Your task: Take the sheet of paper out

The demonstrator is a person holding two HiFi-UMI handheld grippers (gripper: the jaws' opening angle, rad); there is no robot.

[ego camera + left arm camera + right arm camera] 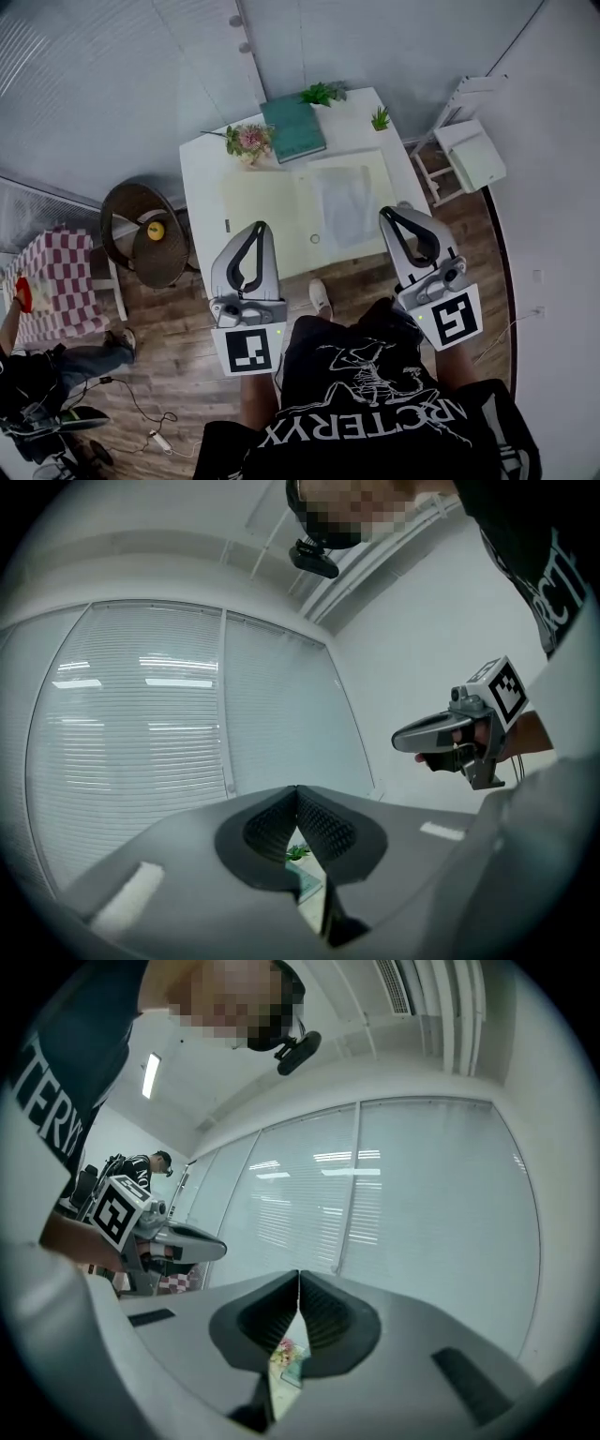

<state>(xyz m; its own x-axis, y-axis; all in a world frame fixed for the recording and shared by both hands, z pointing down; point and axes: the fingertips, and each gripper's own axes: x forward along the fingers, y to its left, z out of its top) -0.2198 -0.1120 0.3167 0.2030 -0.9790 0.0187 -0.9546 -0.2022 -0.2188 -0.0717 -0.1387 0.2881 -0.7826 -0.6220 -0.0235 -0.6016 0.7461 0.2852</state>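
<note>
A pale sheet in a clear sleeve (pixel 343 201) lies on a yellowish mat (pixel 262 202) on the white table (pixel 200 159). Both grippers are held level near the table's front edge, above the wooden floor and short of the sleeve. My left gripper (pixel 260 227) is shut, its ribbed pads (pixel 319 822) meeting with nothing between them. My right gripper (pixel 387 214) is shut and empty too, its tips closest to the sleeve's near right corner. In the left gripper view the right gripper (pixel 450 733) shows at the right. The right gripper view shows the left gripper (pixel 164 1237) at the left.
On the table's far side lie a green book (pixel 293 128), a flower bunch (pixel 248 141) and two small plants (pixel 323 93). A wicker chair (pixel 141 230) holding a yellow thing stands left. A white step stool (pixel 469 150) stands right. A person (pixel 42 370) and cables are at lower left.
</note>
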